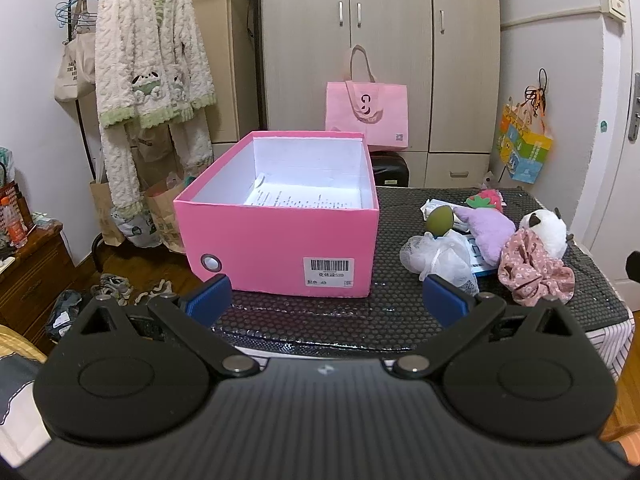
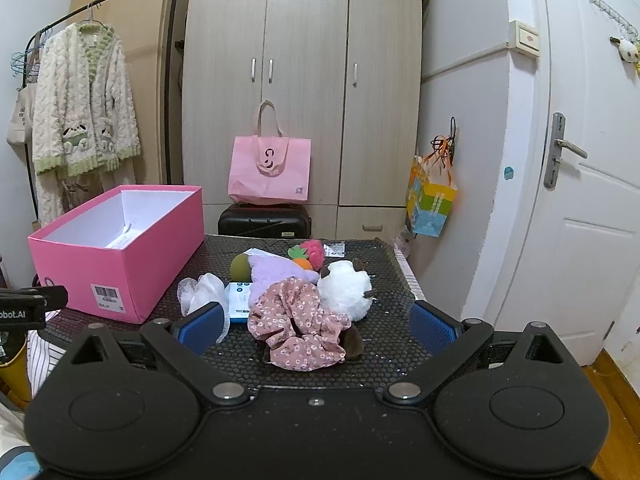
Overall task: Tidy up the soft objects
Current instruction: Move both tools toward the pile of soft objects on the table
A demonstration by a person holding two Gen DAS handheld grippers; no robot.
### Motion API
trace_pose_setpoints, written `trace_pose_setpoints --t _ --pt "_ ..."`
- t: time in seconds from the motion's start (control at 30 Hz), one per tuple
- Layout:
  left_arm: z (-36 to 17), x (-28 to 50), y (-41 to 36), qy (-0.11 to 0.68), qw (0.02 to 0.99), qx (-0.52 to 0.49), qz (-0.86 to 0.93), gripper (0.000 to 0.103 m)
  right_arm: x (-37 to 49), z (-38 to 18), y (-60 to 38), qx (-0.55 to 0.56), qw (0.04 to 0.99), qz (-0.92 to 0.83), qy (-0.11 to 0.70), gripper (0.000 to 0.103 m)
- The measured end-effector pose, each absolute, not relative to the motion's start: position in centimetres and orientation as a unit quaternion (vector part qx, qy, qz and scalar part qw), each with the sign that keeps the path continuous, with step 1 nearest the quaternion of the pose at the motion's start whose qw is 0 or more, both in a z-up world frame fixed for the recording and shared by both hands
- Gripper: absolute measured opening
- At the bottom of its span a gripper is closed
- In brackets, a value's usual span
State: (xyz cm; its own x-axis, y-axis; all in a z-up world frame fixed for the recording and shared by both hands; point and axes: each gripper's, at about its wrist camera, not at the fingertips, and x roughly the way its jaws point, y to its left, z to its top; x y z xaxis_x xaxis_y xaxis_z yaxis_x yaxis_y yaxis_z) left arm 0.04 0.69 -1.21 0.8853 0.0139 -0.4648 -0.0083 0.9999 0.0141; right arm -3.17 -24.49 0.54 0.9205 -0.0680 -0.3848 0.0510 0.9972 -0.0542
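An open pink box [image 1: 280,236] [image 2: 116,256] stands on the black dotted mat [image 1: 360,320] [image 2: 248,352], with only printed paper inside. To its right lies a pile of soft things: a pink floral scrunchie [image 1: 536,268] [image 2: 296,324], a white plush animal [image 1: 546,228] [image 2: 346,288], a lilac plush [image 1: 488,228] [image 2: 276,276], a white mesh puff [image 1: 440,260] [image 2: 202,292], an olive sponge [image 1: 440,220] [image 2: 240,266] and a strawberry plush [image 1: 486,198] [image 2: 312,252]. My left gripper [image 1: 334,300] is open, facing the box's front wall. My right gripper [image 2: 316,324] is open, straddling the scrunchie.
A blue and white packet [image 2: 239,300] lies under the pile. Behind the table stand a wardrobe [image 2: 304,80], a black suitcase [image 2: 264,220] and a pink tote bag [image 2: 270,172]. A fleece robe [image 1: 152,60] hangs on a rack at left. A white door [image 2: 580,160] is at right.
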Motion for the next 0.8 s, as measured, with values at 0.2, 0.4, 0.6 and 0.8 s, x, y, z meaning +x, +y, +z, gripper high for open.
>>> trace_pose_setpoints --t 0.2,0.4,0.6,0.8 --pt "-1.5 0.2 0.7 0.224 0.974 0.004 0.019 0.103 -3.0 0.2 -24.1 -0.035 0.98 -0.044 0.193 0.101" --pt "-1.9 0.4 0.9 0.221 0.975 -0.003 0.016 0.103 -3.0 0.0 -23.8 -0.039 0.98 -0.04 0.191 0.101" --pt "-1.9 0.3 0.9 0.213 0.977 -0.005 0.007 0.103 -3.0 -0.1 -23.5 -0.036 0.981 -0.037 0.189 0.101" --pt "-1.8 0.1 1.0 0.196 0.981 -0.01 0.001 0.103 -3.1 -0.4 -23.0 -0.05 0.982 -0.035 0.177 0.101"
